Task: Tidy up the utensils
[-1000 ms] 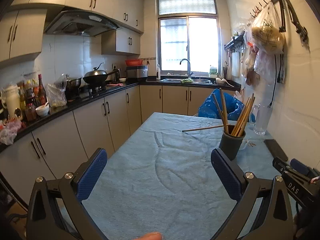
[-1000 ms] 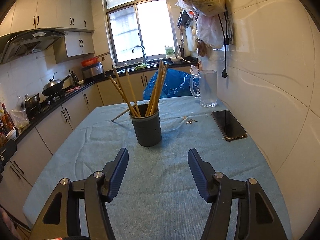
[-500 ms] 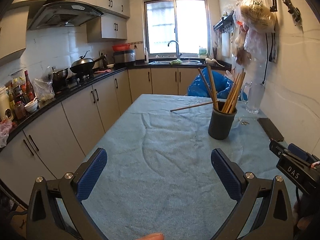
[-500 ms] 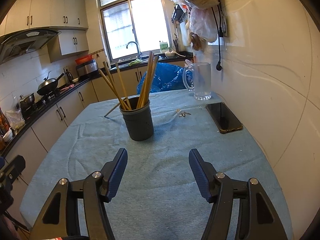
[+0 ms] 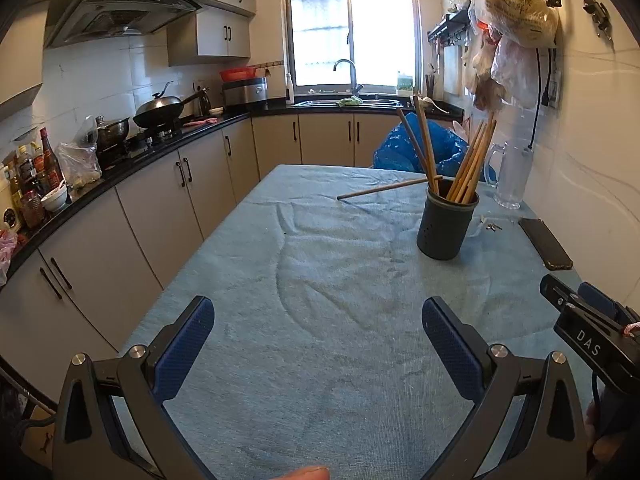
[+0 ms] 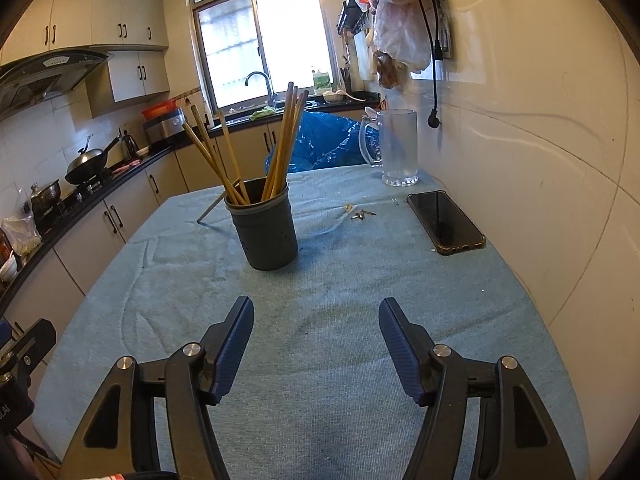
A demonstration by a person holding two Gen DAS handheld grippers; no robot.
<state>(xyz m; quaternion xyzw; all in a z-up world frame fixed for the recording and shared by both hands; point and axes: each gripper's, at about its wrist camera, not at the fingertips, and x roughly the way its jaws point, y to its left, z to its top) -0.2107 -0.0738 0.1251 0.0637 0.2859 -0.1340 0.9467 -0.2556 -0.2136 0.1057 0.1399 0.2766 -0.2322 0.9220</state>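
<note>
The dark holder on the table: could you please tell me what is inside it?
Wooden chopsticks stand in the holder, leaning against its rim. Its wall hides their lower ends and the bottom.

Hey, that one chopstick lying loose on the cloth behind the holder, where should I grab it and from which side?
Probably take the loose chopstick near its free end, left of the dark holder, coming from above with the jaws across its length. It lies flat on the blue cloth, so only a top approach gets around it, and that end is clear of the holder and the upright chopsticks.
</note>
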